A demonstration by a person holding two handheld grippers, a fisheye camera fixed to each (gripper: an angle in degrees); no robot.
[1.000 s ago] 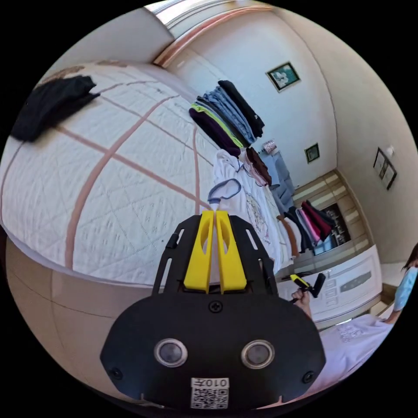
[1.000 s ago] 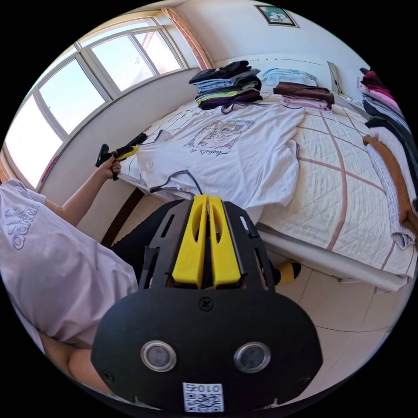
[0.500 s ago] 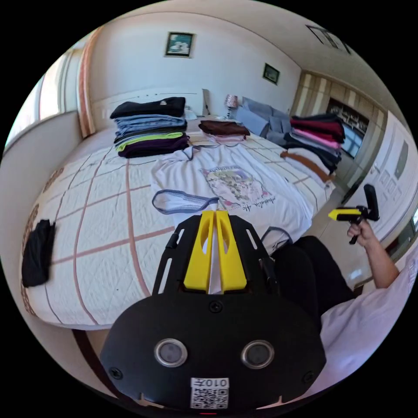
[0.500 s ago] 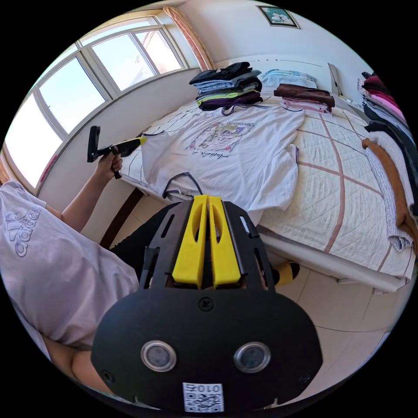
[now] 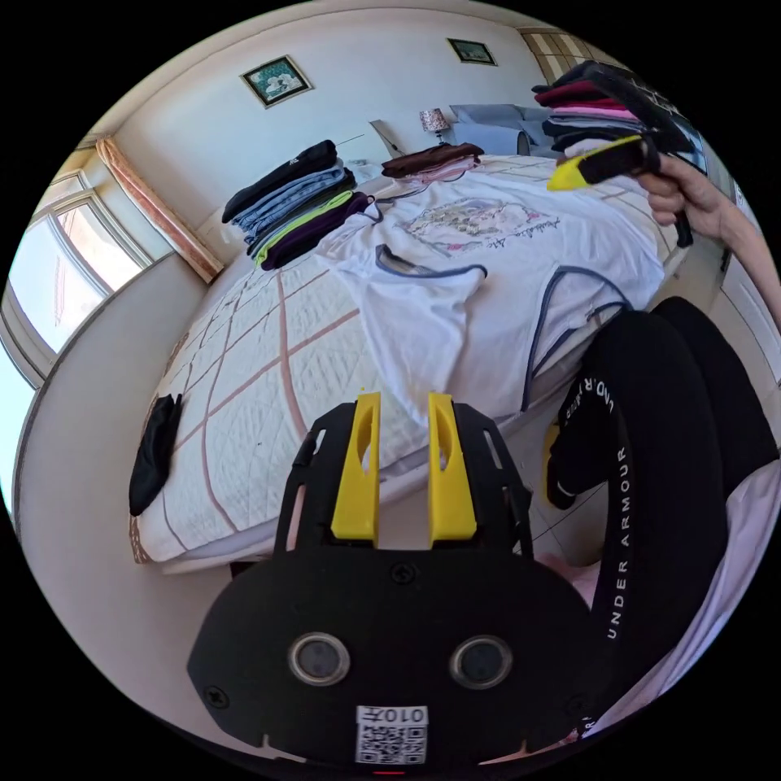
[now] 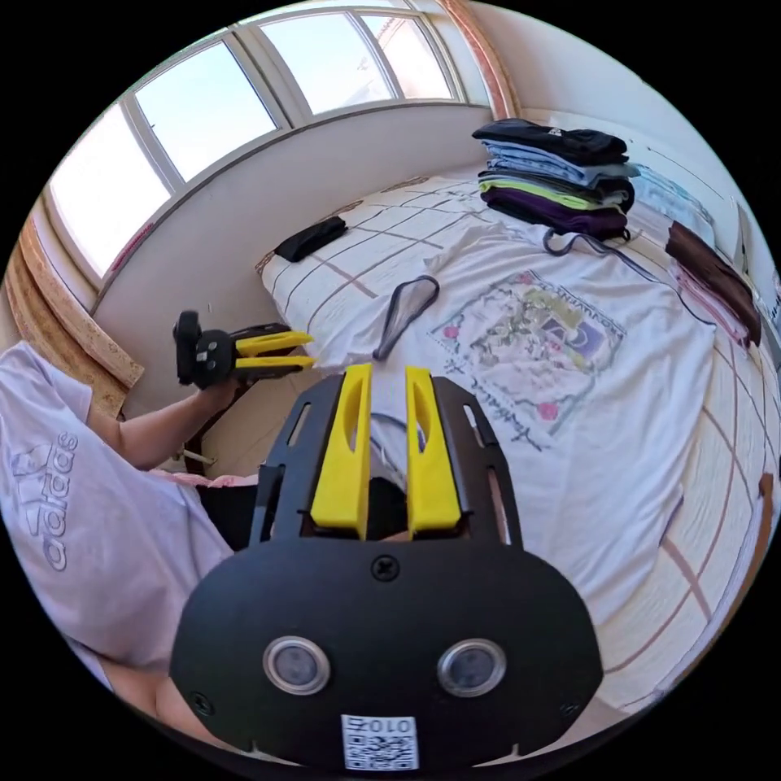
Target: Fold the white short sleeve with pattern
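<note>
Left tool (image 5: 403,399): jaws apart, nothing between them, off the bed's near edge. Right tool (image 6: 383,374): jaws apart too, empty, hovering over the shirt's near hem.

White patterned shirt (image 6: 561,382) lies face-up on the bed (image 5: 244,366), print showing. Its long axis runs from the near hem away toward the clothes pile (image 6: 561,179), collar at the pile end. One sleeve (image 5: 423,272) is flopped onto the chest on the left tool's side; that tool looks nearer to it. The right tool looks nearer the hem.

Count: two tools, one shirt spread out, one tall folded pile beyond the collar, a lower brown-topped stack (image 6: 716,268) beside that pile, one dark item (image 6: 311,237) near the bed's window-side corner.

Judgement: shirt not yet folded.
</note>
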